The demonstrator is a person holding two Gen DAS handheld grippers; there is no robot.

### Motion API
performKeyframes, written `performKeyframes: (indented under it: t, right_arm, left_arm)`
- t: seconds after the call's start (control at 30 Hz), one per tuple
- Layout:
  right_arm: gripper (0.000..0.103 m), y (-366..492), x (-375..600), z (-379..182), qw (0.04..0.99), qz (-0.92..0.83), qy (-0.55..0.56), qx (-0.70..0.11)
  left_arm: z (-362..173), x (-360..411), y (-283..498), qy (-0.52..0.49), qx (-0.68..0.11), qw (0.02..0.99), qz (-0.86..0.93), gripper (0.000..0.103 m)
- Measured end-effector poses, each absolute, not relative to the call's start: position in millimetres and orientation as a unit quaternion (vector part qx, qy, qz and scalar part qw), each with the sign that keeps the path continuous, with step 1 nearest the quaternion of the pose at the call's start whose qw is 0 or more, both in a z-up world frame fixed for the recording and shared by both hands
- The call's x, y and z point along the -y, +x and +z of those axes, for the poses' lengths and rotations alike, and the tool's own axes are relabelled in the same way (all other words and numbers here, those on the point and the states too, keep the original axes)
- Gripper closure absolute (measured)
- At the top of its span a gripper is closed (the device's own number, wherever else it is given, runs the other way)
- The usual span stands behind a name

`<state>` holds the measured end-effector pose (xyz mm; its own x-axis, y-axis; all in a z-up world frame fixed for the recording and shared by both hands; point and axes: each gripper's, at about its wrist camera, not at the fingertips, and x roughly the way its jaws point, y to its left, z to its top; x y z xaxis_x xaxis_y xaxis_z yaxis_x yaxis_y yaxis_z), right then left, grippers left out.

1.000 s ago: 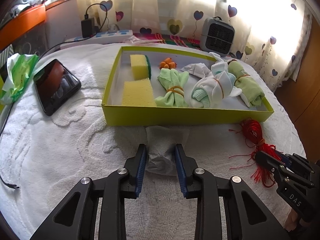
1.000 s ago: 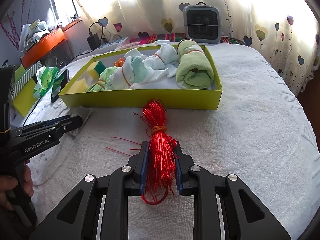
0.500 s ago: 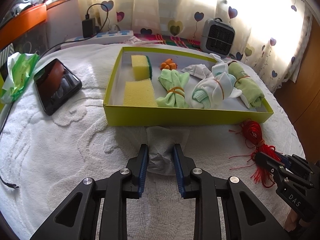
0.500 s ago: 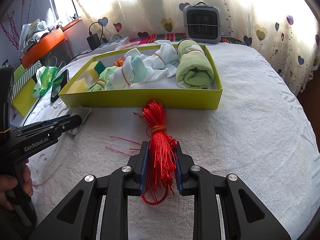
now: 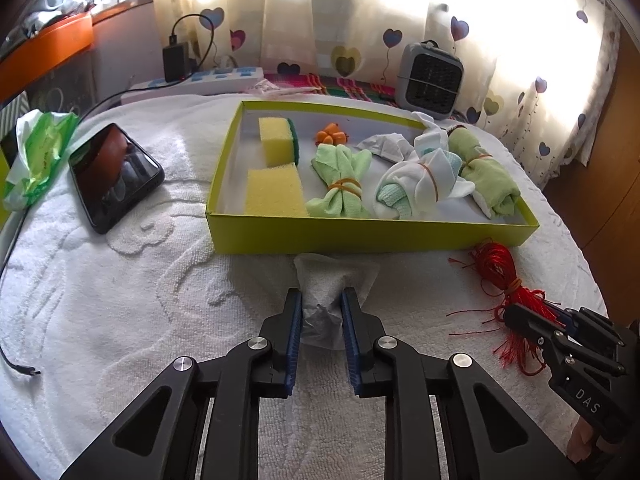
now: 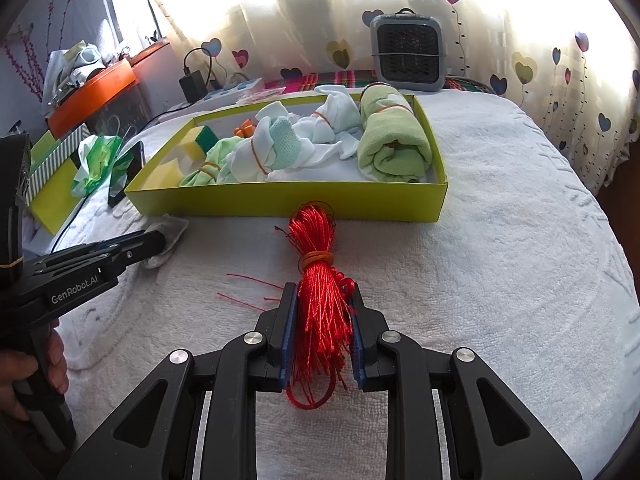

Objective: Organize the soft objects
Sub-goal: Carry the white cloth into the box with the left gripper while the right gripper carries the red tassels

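A crumpled white cloth point(image 5: 338, 276) lies on the white towel just in front of the yellow-green box point(image 5: 360, 236). My left gripper point(image 5: 322, 296) has its jaws closing on the cloth's near end, and the pads press it. A red thread bundle point(image 6: 316, 236) tied with an orange band lies before the box point(image 6: 280, 200), with my right gripper point(image 6: 322, 292) shut on its near end. In the box lie two yellow sponges point(image 5: 274, 194), green cloth rolls point(image 5: 340, 188) and a white sock bundle point(image 5: 420, 184). The right gripper point(image 5: 516, 312) also shows at the lower right of the left wrist view.
A black phone point(image 5: 114, 176) and a green-and-white bag point(image 5: 36, 156) lie to the left of the box. A grey heater point(image 5: 432, 80) and a power strip point(image 5: 208, 78) stand behind it. A loose cable end point(image 5: 24, 370) rests at the towel's left edge.
The left gripper's jaws have narrowed onto the white cloth, which now bunches between the pads. The right gripper and the red thread bundle have not moved.
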<state>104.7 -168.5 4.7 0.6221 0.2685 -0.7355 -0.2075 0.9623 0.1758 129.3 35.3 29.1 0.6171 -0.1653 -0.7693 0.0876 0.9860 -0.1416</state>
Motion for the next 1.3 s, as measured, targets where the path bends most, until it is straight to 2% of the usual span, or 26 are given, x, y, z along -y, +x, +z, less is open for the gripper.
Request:
performKeyframes:
  t: [1.3]
  right_arm:
    - [0.081,83.5,171.5,36.3,0.917,0.157,0.075,-0.358]
  left_arm:
    - [68.2,-34.4,108.5,-0.039,-0.389,0.916,-0.089,0.085]
